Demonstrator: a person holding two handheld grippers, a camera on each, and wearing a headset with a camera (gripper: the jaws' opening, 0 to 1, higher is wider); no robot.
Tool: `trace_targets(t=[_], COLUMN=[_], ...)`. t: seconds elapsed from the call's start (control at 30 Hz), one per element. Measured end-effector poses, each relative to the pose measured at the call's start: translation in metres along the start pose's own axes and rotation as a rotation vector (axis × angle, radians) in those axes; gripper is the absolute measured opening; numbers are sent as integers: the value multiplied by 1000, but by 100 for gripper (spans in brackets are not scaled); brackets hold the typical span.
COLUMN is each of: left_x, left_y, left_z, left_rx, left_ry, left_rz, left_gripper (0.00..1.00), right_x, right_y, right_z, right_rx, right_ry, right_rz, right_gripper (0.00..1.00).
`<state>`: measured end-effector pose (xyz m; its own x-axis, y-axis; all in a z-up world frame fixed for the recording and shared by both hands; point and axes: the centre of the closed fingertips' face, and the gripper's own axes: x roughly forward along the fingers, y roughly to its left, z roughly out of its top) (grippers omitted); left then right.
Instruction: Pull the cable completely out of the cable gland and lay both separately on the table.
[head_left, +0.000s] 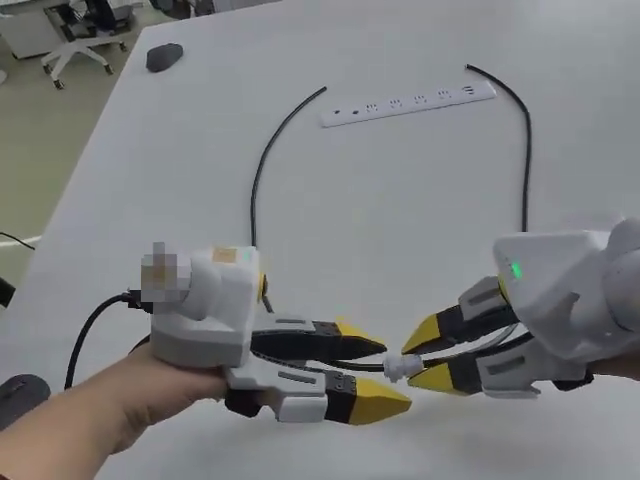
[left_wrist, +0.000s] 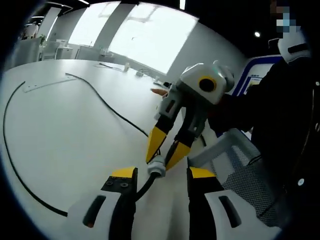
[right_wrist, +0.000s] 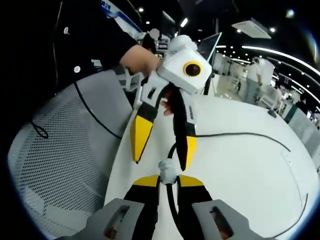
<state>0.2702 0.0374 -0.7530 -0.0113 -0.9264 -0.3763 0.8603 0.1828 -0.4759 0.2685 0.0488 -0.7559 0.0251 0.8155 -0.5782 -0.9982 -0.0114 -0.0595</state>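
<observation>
Left gripper (head_left: 395, 377) sits low and near in a hand (head_left: 130, 395), pointing right. Its jaws stand apart.

Right gripper (head_left: 409, 364) comes in from the right, pointing left, so the two meet tip to tip above the near edge of the table (head_left: 380, 220).

Cable gland (left_wrist: 156, 167) is a small, white, rounded plastic piece held off the table between the two sets of tips. Right gripper's jaws are drawn close and pinch it at its yellow tips.

Cable (left_wrist: 145, 187) is thin, black and round. It runs from the gland back between the left gripper's spread jaws, close to one of them. Cannot tell if it is gripped deeper in. In the right gripper view more black cable passes down between that gripper's own jaws.

Far across the smooth white tabletop:
- A flat white power strip (head_left: 408, 102).
- Two loose black leads (head_left: 258, 170), curving.
- A dark grey lump (head_left: 165, 57).

A grey mesh chair (right_wrist: 55, 150) stands beside the table, near.
</observation>
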Motion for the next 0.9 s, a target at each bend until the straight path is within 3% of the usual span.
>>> trace_targets(t=[0.13, 0.37, 0.47, 0.9], left_x=[-1, -1, -1, -3], left_y=[-6, -6, -2, -5], left_z=[10, 9, 9, 12], left_rx=[-47, -31, -52, -19], left_ry=[-45, -39, -44, -49], left_rz=[-41, -30, -7, -24], left_gripper=[24, 22, 16, 16], right_x=[-2, -5, -5, -10], right_y=[2, 2, 3, 4], right_z=[1, 4, 6, 9], right_rx=[-8, -8, -14, -14], right_ry=[1, -15, -23, -49], right_rz=[-1, -12, -11, -8], right_gripper=[7, 7, 7, 7])
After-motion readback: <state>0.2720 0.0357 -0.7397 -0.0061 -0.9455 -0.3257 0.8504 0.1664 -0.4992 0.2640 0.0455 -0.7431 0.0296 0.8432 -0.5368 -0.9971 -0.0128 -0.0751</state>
